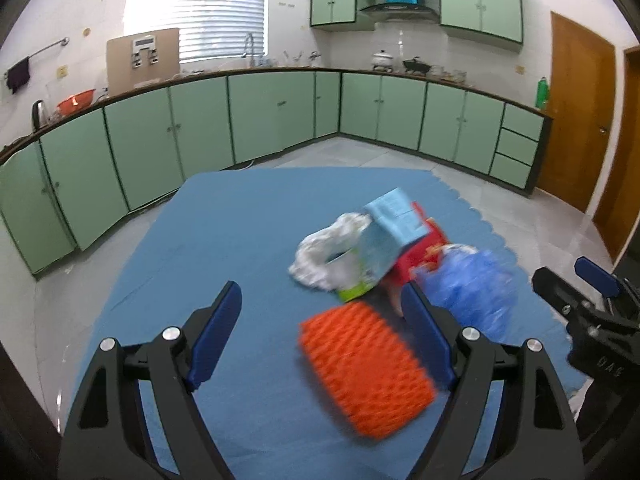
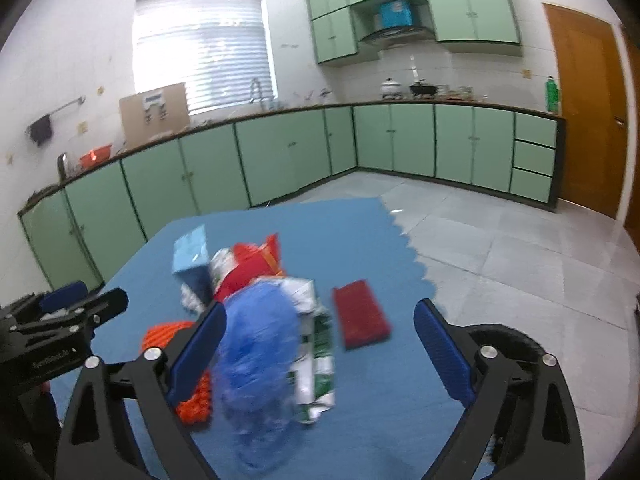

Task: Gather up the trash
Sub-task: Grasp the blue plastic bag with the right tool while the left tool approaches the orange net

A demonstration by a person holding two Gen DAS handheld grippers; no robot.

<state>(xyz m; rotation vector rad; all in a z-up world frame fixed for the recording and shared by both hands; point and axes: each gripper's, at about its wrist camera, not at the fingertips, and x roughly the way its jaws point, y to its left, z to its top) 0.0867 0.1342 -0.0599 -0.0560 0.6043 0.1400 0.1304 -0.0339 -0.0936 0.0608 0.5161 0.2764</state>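
Note:
A pile of trash lies on a blue foam mat (image 1: pixel 240 220). It holds an orange foam net (image 1: pixel 366 372), a white crumpled bag (image 1: pixel 324 252), a light blue carton (image 1: pixel 394 232), a red wrapper (image 1: pixel 420 250) and a blue plastic bag (image 1: pixel 476 288). My left gripper (image 1: pixel 322 340) is open above the mat, with the orange net between its fingers. My right gripper (image 2: pixel 320 356) is open over the blue plastic bag (image 2: pixel 260 356) and a green-white carton (image 2: pixel 316 364). A flat red packet (image 2: pixel 360 314) lies to the right of the pile. The right gripper also shows in the left wrist view (image 1: pixel 576 292).
The mat (image 2: pixel 380 248) lies on a grey tiled floor (image 2: pixel 500 248). Green kitchen cabinets (image 1: pixel 280 112) run along the far walls. A wooden door (image 1: pixel 580 108) stands at the right. A black round object (image 2: pixel 516 340) sits behind my right gripper's right finger.

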